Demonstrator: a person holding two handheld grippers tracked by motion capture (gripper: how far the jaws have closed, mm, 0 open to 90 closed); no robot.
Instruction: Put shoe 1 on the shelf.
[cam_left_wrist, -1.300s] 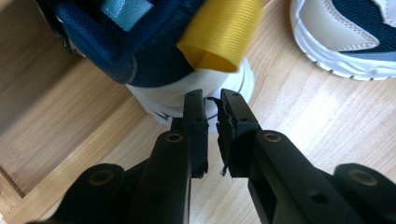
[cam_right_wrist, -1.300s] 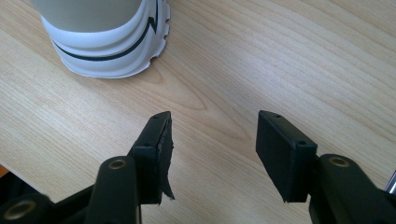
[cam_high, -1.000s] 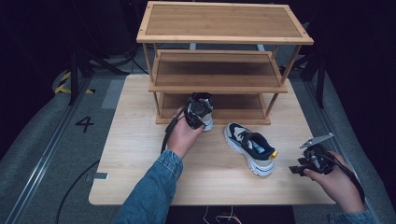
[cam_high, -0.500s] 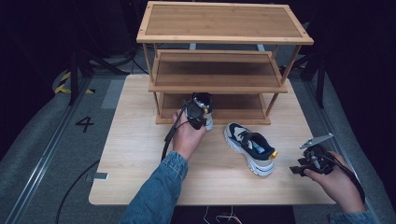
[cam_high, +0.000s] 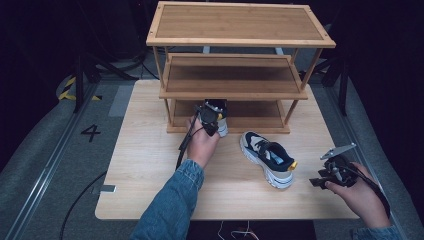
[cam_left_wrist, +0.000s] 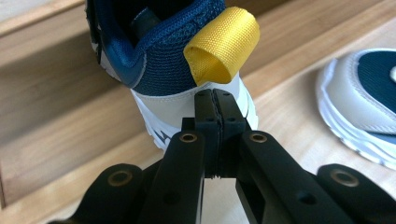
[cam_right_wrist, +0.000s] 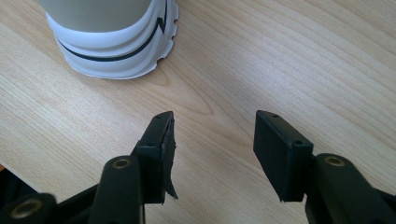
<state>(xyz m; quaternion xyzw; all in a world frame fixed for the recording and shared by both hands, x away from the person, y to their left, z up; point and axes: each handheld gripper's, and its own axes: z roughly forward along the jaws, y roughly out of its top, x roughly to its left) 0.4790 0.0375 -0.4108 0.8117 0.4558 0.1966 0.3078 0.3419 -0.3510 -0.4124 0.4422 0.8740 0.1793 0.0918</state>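
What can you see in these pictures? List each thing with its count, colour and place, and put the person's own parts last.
Shoe rack: one, light wood, three shelves, at the far side of the table.
Table: one, pale wood, under everything.
Sneakers: two, white and navy with yellow heel loops; one lies on the table in front of the rack, right of centre; the other stands at the rack's bottom shelf, by the left gripper.
Left gripper: one, black, jaws shut, tips at that sneaker's heel.
Right gripper: one, black, jaws open, over bare table at the near right.
Denim sleeve: one, blue, left forearm.
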